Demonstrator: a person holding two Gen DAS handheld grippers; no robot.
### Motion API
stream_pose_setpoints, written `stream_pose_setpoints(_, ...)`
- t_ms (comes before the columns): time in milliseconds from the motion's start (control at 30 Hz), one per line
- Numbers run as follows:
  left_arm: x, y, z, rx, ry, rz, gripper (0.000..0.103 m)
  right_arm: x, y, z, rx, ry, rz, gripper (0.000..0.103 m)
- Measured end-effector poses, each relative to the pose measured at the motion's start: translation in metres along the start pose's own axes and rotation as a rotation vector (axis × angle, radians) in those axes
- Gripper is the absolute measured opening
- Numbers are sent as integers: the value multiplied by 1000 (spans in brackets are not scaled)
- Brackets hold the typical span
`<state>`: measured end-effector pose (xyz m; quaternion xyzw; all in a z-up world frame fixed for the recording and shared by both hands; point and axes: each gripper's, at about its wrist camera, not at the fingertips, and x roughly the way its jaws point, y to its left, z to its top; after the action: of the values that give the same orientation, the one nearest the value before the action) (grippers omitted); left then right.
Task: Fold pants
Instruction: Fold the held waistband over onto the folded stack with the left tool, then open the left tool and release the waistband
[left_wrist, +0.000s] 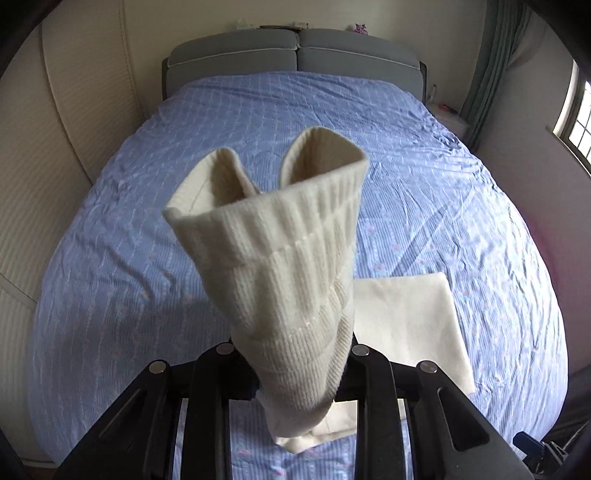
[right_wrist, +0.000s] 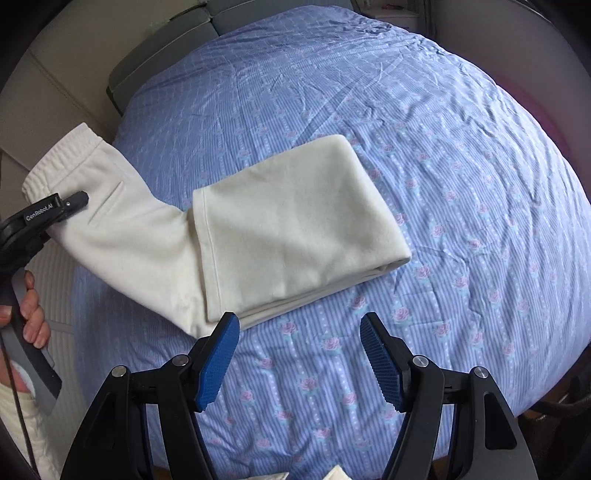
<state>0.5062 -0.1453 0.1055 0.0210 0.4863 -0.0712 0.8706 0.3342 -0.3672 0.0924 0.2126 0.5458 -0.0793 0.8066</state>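
Cream-coloured pants (right_wrist: 295, 221) on a bed covered by a blue striped sheet (right_wrist: 461, 184) printed with small pink roses. The leg portion lies folded over itself into a flat rectangle near the middle of the sheet, its folded edge toward the far right and its hemmed edge toward the left; the layers show as stacked edges along the near side. The waist end, with its gathered elastic waistband (right_wrist: 62, 155), is lifted clear of the sheet and extends out past the bed's left edge. The left gripper (right_wrist: 74, 201), gripped by a person's hand (right_wrist: 33, 314), is clamped on the fabric just below the waistband, beside a slit pocket. From the left wrist view, the same lifted portion rises between the left gripper's fingers (left_wrist: 295, 373) as a ribbed column, the waistband opening at its top in two curved lobes (left_wrist: 288, 184); the pads themselves are hidden by cloth. Behind this column, part of the folded rectangle (left_wrist: 406, 321) rests on the sheet. The right gripper (right_wrist: 299, 358) hovers above bare sheet near the bed's near edge, its blue textured pads (right_wrist: 218, 365) standing well apart with nothing between them, just beside the near corner of the folded legs. A grey padded headboard (left_wrist: 295, 55) closes the far end of the bed; a window (left_wrist: 580, 114) stands at right.
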Motion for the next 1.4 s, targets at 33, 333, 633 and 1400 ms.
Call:
stream_pose_setpoints(33,0,-7,-2,-2,19,1,26,-4,-8,5,3,-3,11,70)
stream_pose_setpoints(333,32,-96,-15,-14,138,10,25,-25,-68,43,-7,-31,49,70)
stream_pose_setpoints(633,90,-182,-16,56,239,96,25,-10,-128,58,26,-9,26,70)
stream_pose_setpoints(1400,43,-167,-44,189,225,-108,73,17,-160,77,33,26,12,70)
